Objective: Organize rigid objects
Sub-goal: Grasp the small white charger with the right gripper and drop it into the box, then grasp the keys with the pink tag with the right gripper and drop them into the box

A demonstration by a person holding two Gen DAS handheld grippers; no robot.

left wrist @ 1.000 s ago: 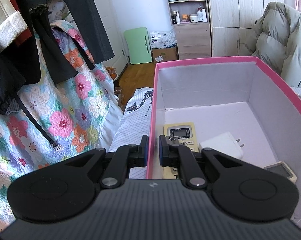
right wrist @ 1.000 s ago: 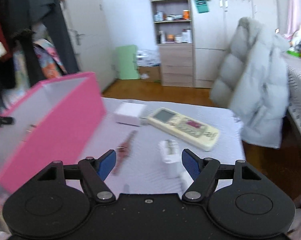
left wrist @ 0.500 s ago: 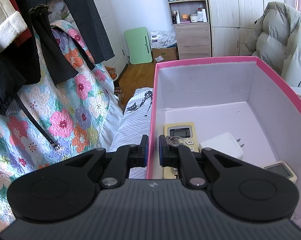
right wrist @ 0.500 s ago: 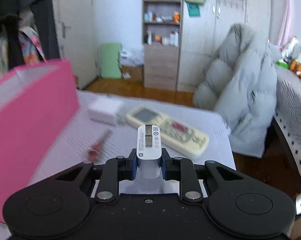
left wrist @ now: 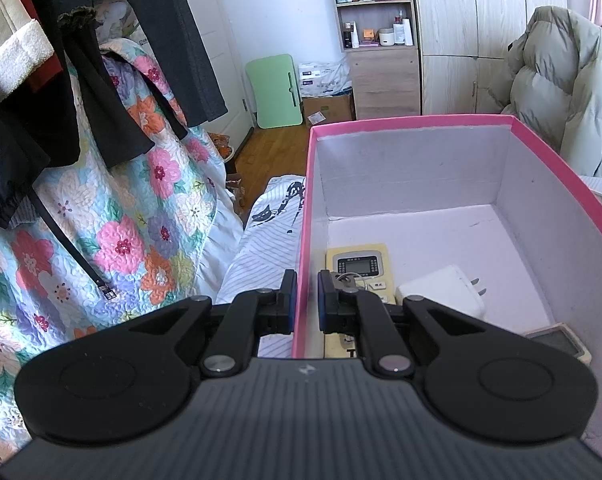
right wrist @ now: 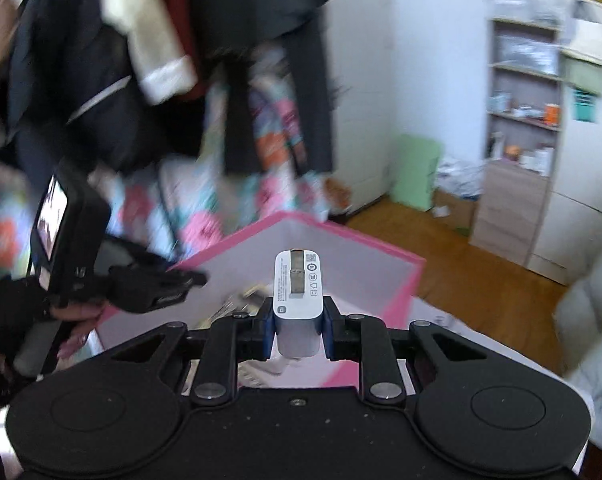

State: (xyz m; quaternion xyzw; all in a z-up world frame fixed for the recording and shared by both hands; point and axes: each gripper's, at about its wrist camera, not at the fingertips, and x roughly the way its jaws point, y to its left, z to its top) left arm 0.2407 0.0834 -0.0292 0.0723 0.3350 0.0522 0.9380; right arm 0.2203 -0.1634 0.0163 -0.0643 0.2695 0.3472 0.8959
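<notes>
While the near left wall of the pink box (left wrist: 301, 264) is pinched between its two nearly closed fingers, the left claw (left wrist: 303, 296) is held at the box's rim, one blue pad outside the wall and one inside. Just beyond the inner finger, a yellow remote (left wrist: 359, 264) is seen lying flat on the box floor with a small metal piece on it; a white plug adapter (left wrist: 441, 292) lies to its right, and a grey-screened device (left wrist: 557, 340) is tucked into the near right corner. Left of the box, a striped bed sheet (left wrist: 261, 256) and a floral quilt (left wrist: 121, 220) are visible.

The right claw (right wrist: 297, 330) is closed on a white charger (right wrist: 297, 296), which is gripped upright by its lower sides, its folded prongs facing the camera. The charger is held over the near side of the pink box (right wrist: 381, 248). At the left, the other claw (right wrist: 189, 280) is seen on the box wall, carried by a hand (right wrist: 77, 320). The background is blurred.
</notes>
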